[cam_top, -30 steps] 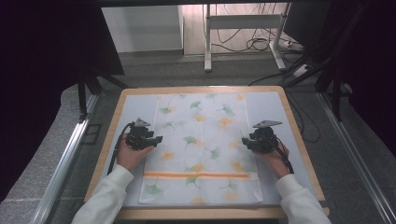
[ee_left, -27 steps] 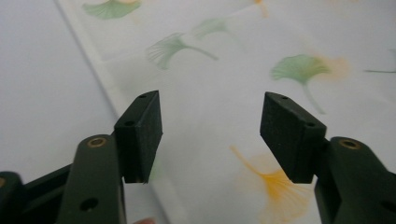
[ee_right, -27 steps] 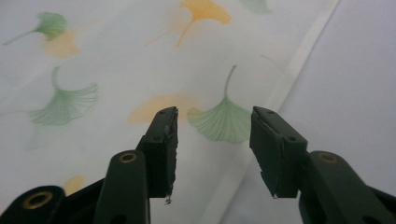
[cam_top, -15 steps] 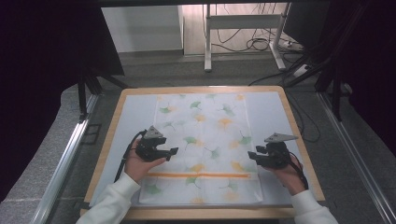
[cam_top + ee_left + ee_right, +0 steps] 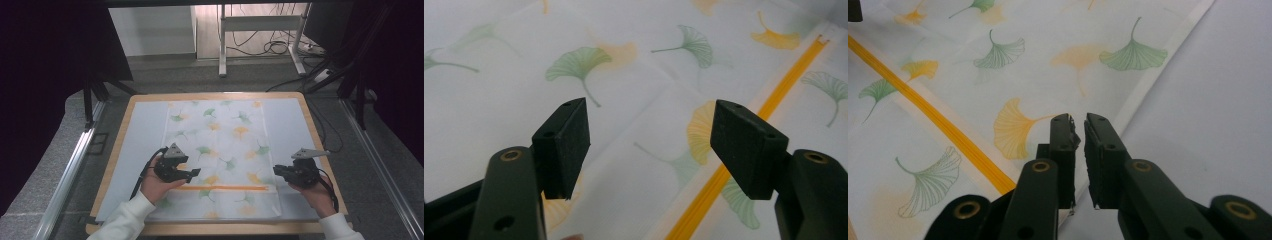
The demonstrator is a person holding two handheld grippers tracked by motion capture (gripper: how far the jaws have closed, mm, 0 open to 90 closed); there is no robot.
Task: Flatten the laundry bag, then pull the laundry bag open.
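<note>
A: Looking down from above: left gripper (image 5: 192,173) over the near left part of the cloth (image 5: 220,145). Jaws spread wide, having just been opening. Nothing between them but air (printed fabric below, seen along the jaws in the left gripper view).

B: And the right gripper (image 5: 276,171)?

A: Poised at the cloth's right edge, about level with the other one and well apart from it. Jaws all but pressed together, having just been closing, with only a sliver of gap in the right gripper view. Nothing plainly caught in that gap (cannot tell whether a bit of hem sits low between the pads).

B: Whereabouts of the cloth itself?

A: Spread flat on the pale mat (image 5: 135,150), in the middle of the wooden board (image 5: 210,95), long side running away from the person. White, printed with green and yellow ginkgo leaves. Crossed near the close end by a thin orange stripe (image 5: 225,188), running left to right.

B: Stripe touched by either claw?

A: Hard to say from above. Just beside the left jaws, on the person's side. Passing left of the right jaws in the right gripper view, apart from the tips.
</note>
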